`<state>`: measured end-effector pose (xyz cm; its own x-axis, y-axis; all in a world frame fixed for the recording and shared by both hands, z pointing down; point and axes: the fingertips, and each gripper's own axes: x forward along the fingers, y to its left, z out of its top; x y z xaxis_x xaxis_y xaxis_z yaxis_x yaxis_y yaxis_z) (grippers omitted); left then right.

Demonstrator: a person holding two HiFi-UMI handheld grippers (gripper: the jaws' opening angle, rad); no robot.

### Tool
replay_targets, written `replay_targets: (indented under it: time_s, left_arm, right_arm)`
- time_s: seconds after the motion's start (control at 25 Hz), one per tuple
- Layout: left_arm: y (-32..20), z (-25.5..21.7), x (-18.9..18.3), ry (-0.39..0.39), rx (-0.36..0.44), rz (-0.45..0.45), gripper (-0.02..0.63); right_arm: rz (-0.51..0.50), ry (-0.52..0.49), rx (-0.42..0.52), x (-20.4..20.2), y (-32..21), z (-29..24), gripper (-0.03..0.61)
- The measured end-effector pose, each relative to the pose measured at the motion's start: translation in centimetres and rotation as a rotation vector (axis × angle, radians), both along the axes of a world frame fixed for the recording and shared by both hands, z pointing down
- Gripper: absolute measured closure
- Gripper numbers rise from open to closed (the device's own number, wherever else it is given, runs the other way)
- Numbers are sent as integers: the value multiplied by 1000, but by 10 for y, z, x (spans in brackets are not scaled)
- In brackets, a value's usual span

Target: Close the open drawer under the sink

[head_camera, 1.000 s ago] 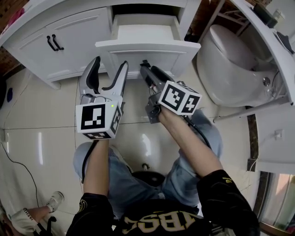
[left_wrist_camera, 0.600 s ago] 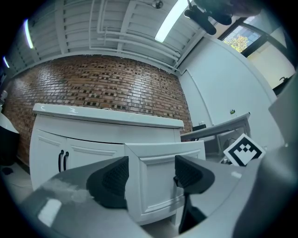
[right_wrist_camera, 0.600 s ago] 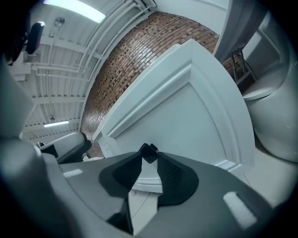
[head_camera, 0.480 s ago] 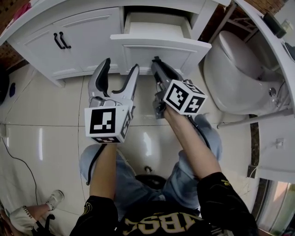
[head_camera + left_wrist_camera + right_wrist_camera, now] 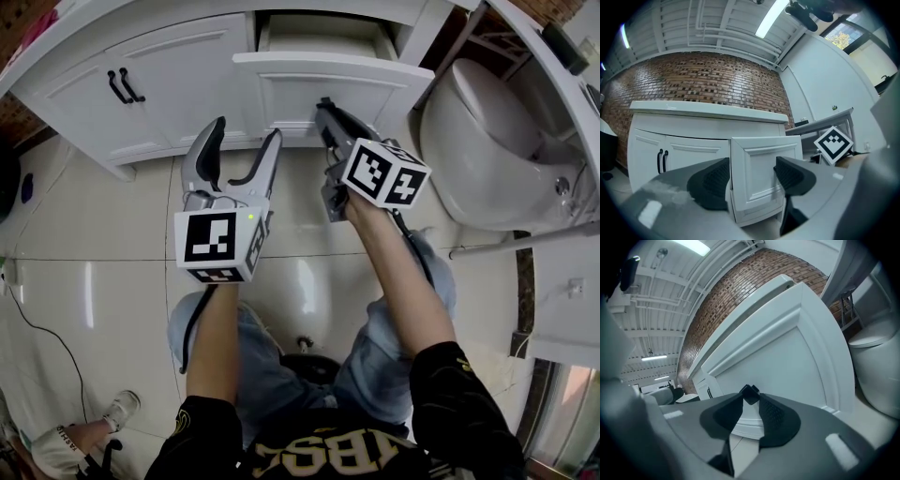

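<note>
The drawer (image 5: 328,84) has slid further into the cabinet (image 5: 178,75) since a second ago. The right gripper (image 5: 324,103) has followed it up the frame, its jaws now closed on nothing, tips at the lower part of the drawer front. The drawer sits at top centre, still partly out. Left of centre, the left gripper (image 5: 246,129) has its jaws wide apart and empty, just short of the drawer.
</note>
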<state>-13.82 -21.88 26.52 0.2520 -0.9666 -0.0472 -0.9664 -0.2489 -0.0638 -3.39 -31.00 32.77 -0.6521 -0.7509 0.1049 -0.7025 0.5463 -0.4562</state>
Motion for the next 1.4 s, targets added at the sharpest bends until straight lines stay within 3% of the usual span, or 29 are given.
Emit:
replay_targets:
  time_s: [0.2, 0.64, 1.16, 1.4]
  left_arm:
    - [-5, 9, 1, -62, -19, 10, 302]
    - [-12, 20, -16, -29, -64, -13, 302]
    - [-25, 28, -18, -29, -90, -11, 302]
    - [-26, 30, -20, -83, -92, -10, 301]
  right_arm:
    - [-14, 36, 52, -4, -23, -4, 476]
    - [108, 54, 117, -8, -75, -7, 472]
    - [134, 104, 197, -20, -131, -9, 472]
    - [95, 86, 132, -18, -128, -8, 472]
